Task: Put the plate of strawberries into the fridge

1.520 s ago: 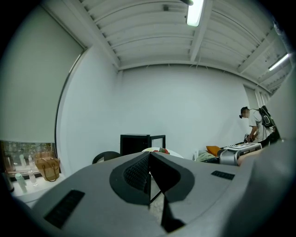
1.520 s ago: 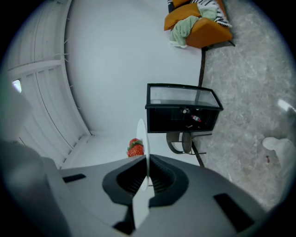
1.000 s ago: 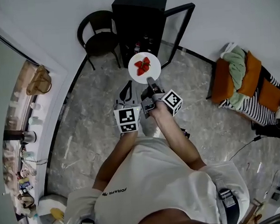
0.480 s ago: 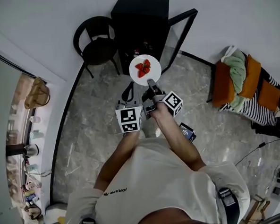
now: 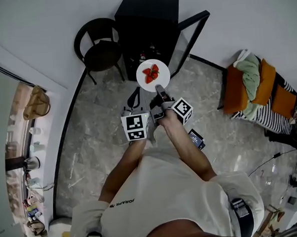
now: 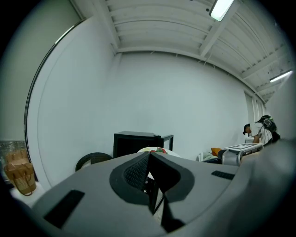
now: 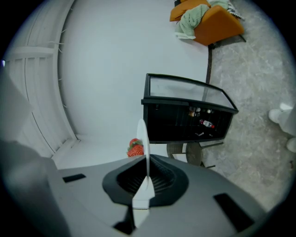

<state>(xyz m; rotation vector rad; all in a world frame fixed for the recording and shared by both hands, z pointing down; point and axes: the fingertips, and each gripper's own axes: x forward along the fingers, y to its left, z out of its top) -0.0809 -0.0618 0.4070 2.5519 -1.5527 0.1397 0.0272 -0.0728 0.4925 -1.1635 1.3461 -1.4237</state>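
A white plate point(image 5: 153, 76) with red strawberries point(image 5: 150, 73) is held out in front of the black fridge point(image 5: 148, 25), whose glass door point(image 5: 186, 35) stands open to the right. My right gripper point(image 5: 159, 91) is shut on the plate's near rim. In the right gripper view the plate point(image 7: 142, 139) stands edge-on between the jaws of my right gripper point(image 7: 147, 178), the strawberries point(image 7: 135, 148) lie to its left and the fridge point(image 7: 185, 115) is ahead. My left gripper point(image 5: 135, 99) hangs just left of the plate, shut and empty. In its own view the left gripper point(image 6: 149, 155) faces the fridge point(image 6: 138, 141).
A black round chair point(image 5: 99, 46) stands left of the fridge against the wall. An orange seat with clothes point(image 5: 254, 84) is at the right. A small dark device point(image 5: 196, 138) lies on the marble floor by the person's right arm. Bottles point(image 7: 206, 122) sit on the fridge shelves.
The person has stepped closer to the fridge, carrying the plate and both grippers forward. The grip on the plate is unchanged.
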